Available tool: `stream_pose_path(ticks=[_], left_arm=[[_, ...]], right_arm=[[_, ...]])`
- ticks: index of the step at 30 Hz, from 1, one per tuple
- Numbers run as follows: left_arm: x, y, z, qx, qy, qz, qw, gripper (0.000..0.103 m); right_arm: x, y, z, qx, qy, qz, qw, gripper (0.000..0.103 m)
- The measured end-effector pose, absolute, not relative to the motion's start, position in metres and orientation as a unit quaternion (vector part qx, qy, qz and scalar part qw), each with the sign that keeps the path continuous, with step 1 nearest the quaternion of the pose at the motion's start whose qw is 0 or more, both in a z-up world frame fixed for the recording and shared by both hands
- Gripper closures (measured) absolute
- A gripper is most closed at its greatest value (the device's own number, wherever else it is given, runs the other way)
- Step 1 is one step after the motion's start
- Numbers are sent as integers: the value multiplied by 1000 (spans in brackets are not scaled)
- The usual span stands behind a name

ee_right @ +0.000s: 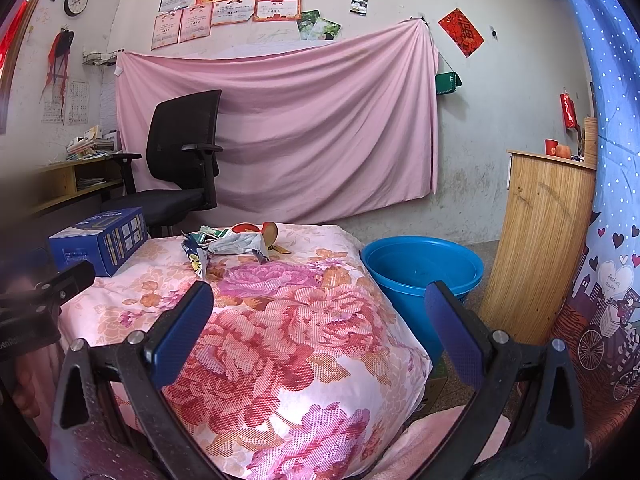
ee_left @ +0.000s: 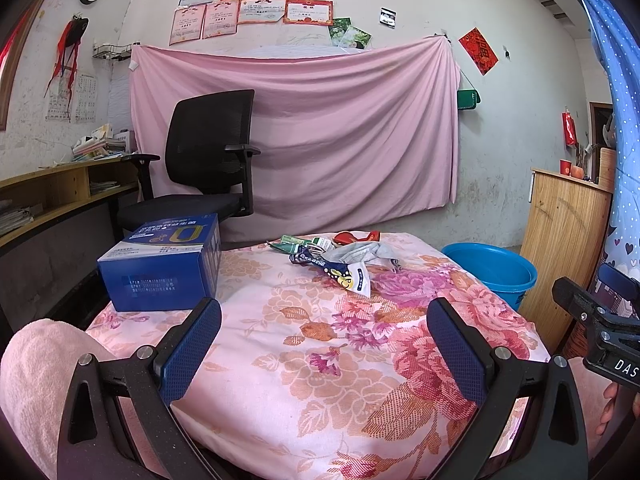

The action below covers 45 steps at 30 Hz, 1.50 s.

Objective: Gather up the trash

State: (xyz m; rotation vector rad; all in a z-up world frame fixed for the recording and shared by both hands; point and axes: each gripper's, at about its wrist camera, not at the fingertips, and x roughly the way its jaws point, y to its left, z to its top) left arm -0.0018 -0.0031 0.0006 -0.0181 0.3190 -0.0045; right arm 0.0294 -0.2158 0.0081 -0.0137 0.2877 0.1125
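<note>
Both grippers up over the floral quilt point(ee_left: 320, 360), nothing in either. Left gripper point(ee_left: 324, 320): blue pads spread wide, empty, only quilt between them. Right gripper point(ee_right: 320, 304): same, fingers wide apart, holding nothing; its left pad sits over the quilt, its right pad over the rim of the blue bucket point(ee_right: 420, 264). Trash pile point(ee_left: 340, 256) lies straight ahead of the left gripper, at the far end of the quilt, well apart from the tips: crumpled wrappers, a dark blue snack packet w/ yellow print nearest, greyish crumpled bits behind, green packs and sth red at the back. From the right gripper the same pile point(ee_right: 232, 244) is ahead and a bit left. Blue box point(ee_left: 160, 268) stands ahead-left of the left gripper, just beyond its left pad, on the quilt's edge. Bucket is on the floor, ahead-right of both tools, beside the quilt's right edge; inside looks bare, as far as visible. Black office chair point(ee_left: 208, 160) behind the box, pink sheet point(ee_left: 300, 128) hung on the wall beyond. Wooden cabinet point(ee_right: 540, 240) to the right past the bucket. Each tool's body shows at the other camera's edge.
</note>
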Motion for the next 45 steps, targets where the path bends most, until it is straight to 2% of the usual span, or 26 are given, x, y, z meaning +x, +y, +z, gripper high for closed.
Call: stream_pose_path(ticks=[45], left_arm=[[-1, -2, -1, -11, 160, -1, 987, 2]], right_arm=[[28, -213, 7, -6, 147, 58, 987, 0]])
